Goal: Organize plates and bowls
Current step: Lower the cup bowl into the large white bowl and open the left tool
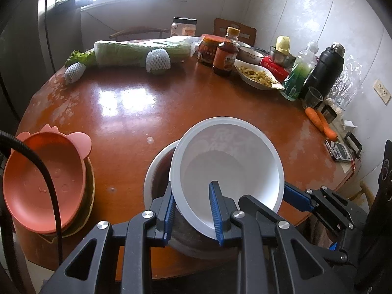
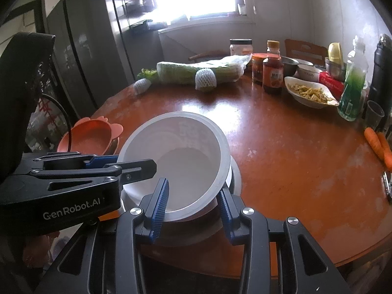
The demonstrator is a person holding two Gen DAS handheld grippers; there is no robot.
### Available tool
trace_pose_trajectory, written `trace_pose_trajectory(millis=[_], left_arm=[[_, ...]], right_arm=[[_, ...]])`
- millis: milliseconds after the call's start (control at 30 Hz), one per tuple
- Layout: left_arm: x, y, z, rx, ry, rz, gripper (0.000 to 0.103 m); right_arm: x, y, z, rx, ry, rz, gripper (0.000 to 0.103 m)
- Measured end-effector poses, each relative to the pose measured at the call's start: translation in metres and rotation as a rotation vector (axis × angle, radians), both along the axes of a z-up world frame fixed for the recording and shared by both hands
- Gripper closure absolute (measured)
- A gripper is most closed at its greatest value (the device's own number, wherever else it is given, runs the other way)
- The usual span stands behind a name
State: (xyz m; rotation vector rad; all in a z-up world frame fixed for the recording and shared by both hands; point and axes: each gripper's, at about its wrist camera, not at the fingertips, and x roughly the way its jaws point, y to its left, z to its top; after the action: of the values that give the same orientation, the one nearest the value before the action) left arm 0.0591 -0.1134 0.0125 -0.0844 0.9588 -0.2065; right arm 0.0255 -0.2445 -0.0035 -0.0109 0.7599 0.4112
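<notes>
Smooth white plastic bowl (image 1: 226,164), round, tilted, sits partly inside a metal bowl (image 1: 156,171) on the glossy brown table (image 1: 127,107). Left gripper (image 1: 193,210) jaws pinch its near rim, nearly closed; right gripper (image 2: 193,210) jaws clamp the rim's other side. Stacked pink plates (image 1: 44,181) lie left; carrots (image 1: 322,122) lie right.

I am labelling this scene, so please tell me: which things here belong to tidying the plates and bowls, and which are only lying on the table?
Belongs to the job:
- white bowl, held by both tools
- metal bowl under it
- pink plates, stacked

Only lying about:
- cabbage
- sauce bottle
- dish of food
- carrots
- black flask
</notes>
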Motion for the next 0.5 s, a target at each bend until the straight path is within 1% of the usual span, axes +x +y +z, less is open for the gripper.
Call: trace_pose_trajectory(millis=[100,500], left_arm=[[0.0015,0.0007,-0.0029,0.001,0.008,-0.002,0.076],[0.0002,0.0008,-0.0032,0.020,-0.003,0.000,0.076]], right_arm=[[0.0006,0.0005,-0.0025,-0.006,0.003,-0.001,0.061],[0.0022,0.0021,-0.0047,-0.021,-0.004,-0.003,0.061]])
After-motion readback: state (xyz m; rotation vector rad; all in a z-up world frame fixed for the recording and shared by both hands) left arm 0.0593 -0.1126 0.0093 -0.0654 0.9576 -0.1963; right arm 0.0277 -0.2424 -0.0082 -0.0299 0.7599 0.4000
